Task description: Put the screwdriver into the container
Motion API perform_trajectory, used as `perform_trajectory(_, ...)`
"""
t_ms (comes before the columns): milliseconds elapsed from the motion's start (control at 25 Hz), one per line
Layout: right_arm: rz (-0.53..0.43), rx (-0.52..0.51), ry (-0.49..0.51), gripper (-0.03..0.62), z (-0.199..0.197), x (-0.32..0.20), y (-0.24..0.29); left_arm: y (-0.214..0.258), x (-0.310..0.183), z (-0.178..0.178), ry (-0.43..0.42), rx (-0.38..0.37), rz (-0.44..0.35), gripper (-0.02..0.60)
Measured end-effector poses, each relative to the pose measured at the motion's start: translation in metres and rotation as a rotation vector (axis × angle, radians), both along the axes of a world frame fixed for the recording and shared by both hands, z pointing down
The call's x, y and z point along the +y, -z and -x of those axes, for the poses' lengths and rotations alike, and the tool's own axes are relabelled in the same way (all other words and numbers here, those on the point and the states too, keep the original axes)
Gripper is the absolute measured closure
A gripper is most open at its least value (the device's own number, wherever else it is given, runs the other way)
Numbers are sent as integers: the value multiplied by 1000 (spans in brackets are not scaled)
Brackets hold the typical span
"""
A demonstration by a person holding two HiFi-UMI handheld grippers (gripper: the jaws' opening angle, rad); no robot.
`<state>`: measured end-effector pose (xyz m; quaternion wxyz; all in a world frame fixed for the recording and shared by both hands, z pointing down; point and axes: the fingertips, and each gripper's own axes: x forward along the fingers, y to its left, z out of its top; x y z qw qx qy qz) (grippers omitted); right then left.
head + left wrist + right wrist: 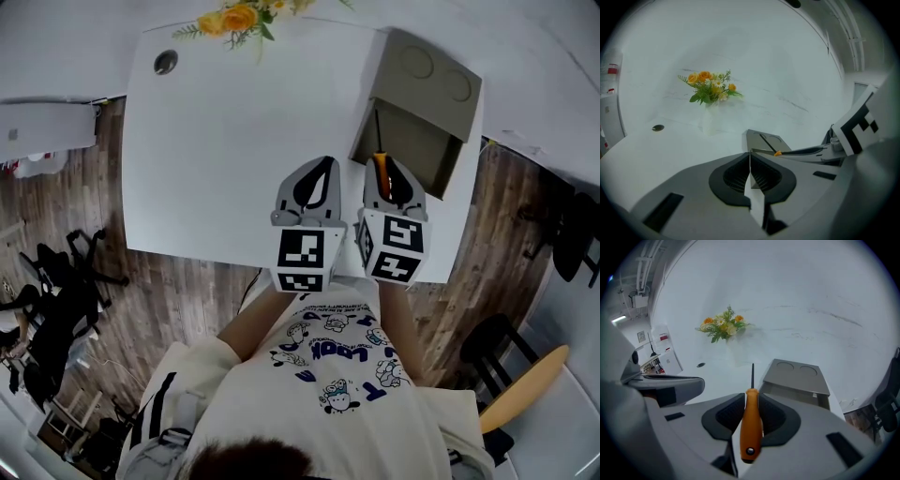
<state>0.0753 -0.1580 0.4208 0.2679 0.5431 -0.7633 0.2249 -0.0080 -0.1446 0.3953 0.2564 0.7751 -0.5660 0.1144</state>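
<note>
One grey container (424, 80) sits far right on the table (234, 141). The one screwdriver (751, 427) is clamped by its orange handle in the right gripper (387, 167), shaft over the open bay. Jaws on the left gripper (750, 161) are pressed together.

In the head view, the right gripper (387, 167) covers most of the screwdriver (382, 176) handle; only an orange strip and the thin shaft show. The flowers (239, 19) are cut off by the top edge. In the left gripper view, the left gripper (750, 159) hides the lower part of the container (765, 139). The small round item (166, 62) on the table (234, 141) cannot be identified.
</note>
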Motion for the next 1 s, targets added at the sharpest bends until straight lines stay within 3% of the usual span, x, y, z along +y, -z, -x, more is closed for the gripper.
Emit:
perform_trajectory(320,7,20,-2,487,-25,-14,-6,-7,-7,-19,-10,-2,27,560)
perform_trajectory(1000,88,22,124,487,-61,-37,-31,-25,-27,-56,89,-5,87,561)
